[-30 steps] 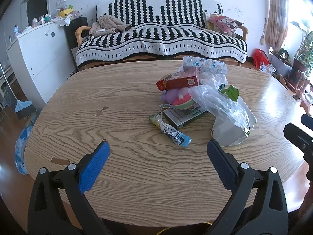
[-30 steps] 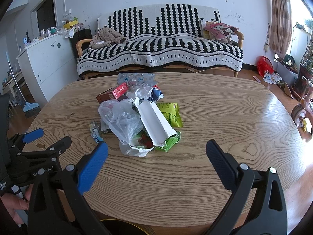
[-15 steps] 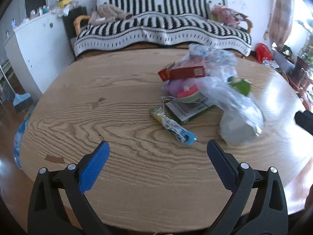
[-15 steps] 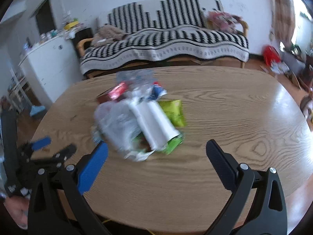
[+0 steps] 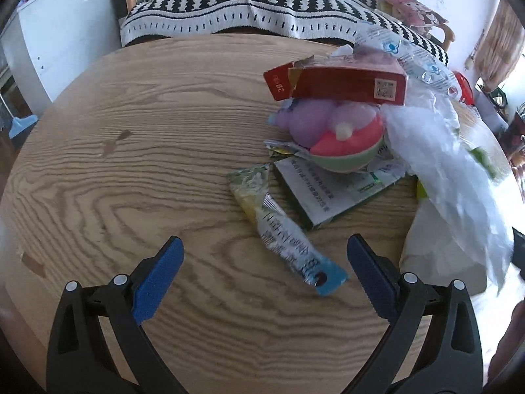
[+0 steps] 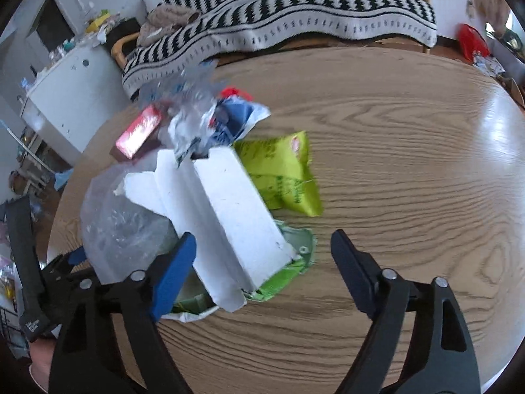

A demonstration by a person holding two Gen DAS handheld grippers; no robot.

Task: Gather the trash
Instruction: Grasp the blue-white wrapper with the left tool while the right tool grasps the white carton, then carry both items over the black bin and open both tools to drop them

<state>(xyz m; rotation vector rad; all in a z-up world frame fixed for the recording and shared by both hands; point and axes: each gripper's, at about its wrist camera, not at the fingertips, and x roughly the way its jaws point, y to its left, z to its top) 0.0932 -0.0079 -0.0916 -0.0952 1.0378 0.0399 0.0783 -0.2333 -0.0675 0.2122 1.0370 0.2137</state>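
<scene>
Your left gripper (image 5: pixel 264 261) has its fingers wide over the long blue-tipped wrapper (image 5: pixel 283 236), not touching it. Your right gripper (image 6: pixel 262 249) has its fingers closing around the white folded carton (image 6: pixel 223 216). The trash pile lies on the wooden surface (image 5: pixel 131 151): clear bag (image 5: pixel 439 164), red box (image 5: pixel 344 82), green packet (image 6: pixel 282 174) farther.

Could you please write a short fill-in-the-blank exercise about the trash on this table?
1. The red carton rests on top of a pink, white and ____ bowl-shaped toy.
2. The long wrapper nearest the left tongs ends in a ____ tip.
3. The trash lies on a ____ table.
4. Beside the white foam block lies a lime ____ snack bag.

Missing words: green; blue; wooden; green
</scene>
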